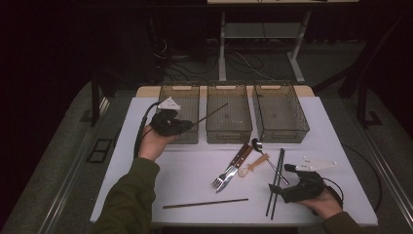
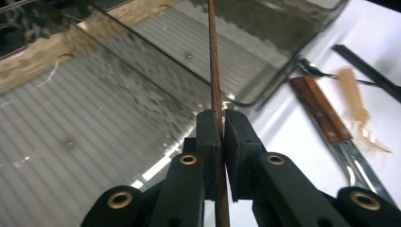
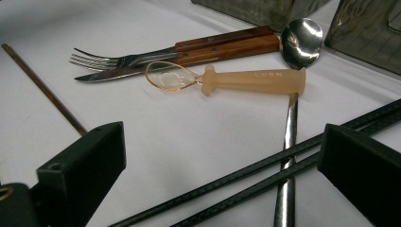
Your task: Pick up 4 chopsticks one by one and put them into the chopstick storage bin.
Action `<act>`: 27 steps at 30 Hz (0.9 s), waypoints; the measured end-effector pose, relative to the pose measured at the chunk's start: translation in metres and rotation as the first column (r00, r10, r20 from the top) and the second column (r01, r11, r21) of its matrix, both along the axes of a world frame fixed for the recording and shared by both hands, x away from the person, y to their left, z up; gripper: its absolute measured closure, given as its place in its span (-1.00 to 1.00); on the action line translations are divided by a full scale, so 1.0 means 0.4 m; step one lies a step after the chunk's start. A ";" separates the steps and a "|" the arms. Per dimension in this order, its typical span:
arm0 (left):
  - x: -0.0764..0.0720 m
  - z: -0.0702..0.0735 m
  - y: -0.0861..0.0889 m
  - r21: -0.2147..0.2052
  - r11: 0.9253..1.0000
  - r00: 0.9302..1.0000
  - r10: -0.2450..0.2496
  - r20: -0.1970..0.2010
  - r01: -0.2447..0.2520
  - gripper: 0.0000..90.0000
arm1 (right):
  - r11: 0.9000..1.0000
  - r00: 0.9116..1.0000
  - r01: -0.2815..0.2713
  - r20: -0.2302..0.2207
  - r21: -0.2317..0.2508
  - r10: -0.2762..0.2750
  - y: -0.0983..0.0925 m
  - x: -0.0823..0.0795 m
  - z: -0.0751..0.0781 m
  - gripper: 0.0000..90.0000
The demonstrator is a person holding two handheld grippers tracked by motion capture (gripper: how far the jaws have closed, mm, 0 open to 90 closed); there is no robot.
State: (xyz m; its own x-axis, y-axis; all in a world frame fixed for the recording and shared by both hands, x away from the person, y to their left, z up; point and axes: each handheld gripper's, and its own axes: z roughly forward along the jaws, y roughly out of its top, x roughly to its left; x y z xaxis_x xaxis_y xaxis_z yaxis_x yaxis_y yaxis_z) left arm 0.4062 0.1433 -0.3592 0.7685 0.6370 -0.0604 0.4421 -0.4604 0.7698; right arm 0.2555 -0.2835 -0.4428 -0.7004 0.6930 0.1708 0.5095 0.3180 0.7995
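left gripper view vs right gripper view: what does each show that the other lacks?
Left gripper view alone: the left tongs shut on a brown chopstick, held over the ribbed floor of a clear bin.

Right gripper view alone: the right tongs open, straddling the black chopsticks on the table, and a second brown chopstick lying flat.

Both: wooden-handled knife and fork, the amber plastic spoon and the white tabletop.

Setting: a lab or test room, dim outside my lit white surface (image 1: 195, 170). Grey carpet floor (image 1: 63, 146) with loose cables (image 1: 243, 61) running under a metal-legged desk (image 1: 263, 34) behind. Three identical clear bins (image 1: 229, 119) stand in a row at the far edge, cutlery (image 1: 234, 168) laid out in front like a staged trial, not a kitchen.
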 end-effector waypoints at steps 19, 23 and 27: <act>0.088 -0.018 0.067 0.012 0.980 0.980 0.198 0.000 -0.198 0.88 | 1.000 1.000 0.003 0.000 0.008 -0.003 -0.002 -0.002 0.002 -0.96; 0.099 -0.026 0.081 0.024 0.974 0.974 0.227 -0.009 -0.227 0.88 | 1.000 1.000 0.003 0.000 0.009 -0.003 -0.002 -0.002 0.002 -0.96; 0.108 -0.031 0.092 0.036 0.967 0.967 0.255 -0.009 -0.254 0.88 | 1.000 1.000 0.004 -0.001 0.008 -0.004 -0.002 -0.002 0.002 -0.96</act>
